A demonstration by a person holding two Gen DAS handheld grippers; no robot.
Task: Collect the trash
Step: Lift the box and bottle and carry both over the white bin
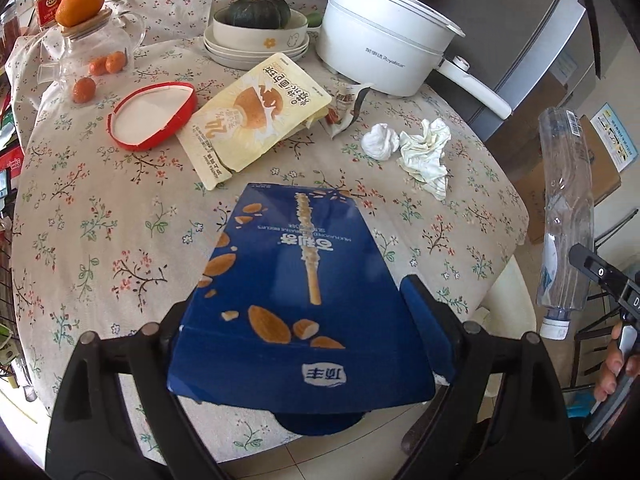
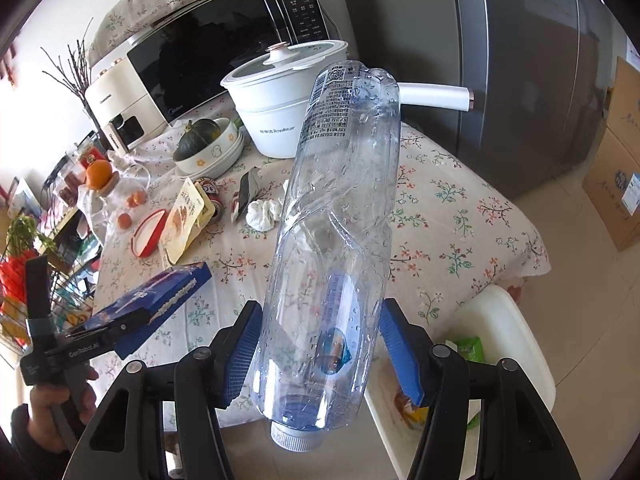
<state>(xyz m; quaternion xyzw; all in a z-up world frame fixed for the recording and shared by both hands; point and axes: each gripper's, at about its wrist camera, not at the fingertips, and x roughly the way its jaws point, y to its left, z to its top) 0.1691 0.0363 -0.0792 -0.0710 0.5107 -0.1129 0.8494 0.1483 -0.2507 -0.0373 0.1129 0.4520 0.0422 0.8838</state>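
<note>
My left gripper (image 1: 304, 320) is shut on a flat blue biscuit box (image 1: 296, 280), held above the table's near edge; it also shows in the right wrist view (image 2: 160, 296). My right gripper (image 2: 320, 344) is shut on an empty clear plastic bottle (image 2: 336, 240), cap end toward me, held past the table's right side; the bottle also shows in the left wrist view (image 1: 568, 216). On the floral tablecloth (image 1: 100, 240) lie a yellow snack pouch (image 1: 256, 120), a red-rimmed lid (image 1: 154, 114), a torn small wrapper (image 1: 344, 110) and crumpled tissues (image 1: 408, 148).
A white bin (image 2: 504, 328) holding wrappers stands on the floor below the table's right edge. At the table's back are a white electric pot (image 1: 380, 40), a squash in a bowl (image 1: 258, 16), a glass jar with oranges (image 1: 92, 52) and a microwave (image 2: 216, 44). A fridge (image 2: 528, 60) stands right.
</note>
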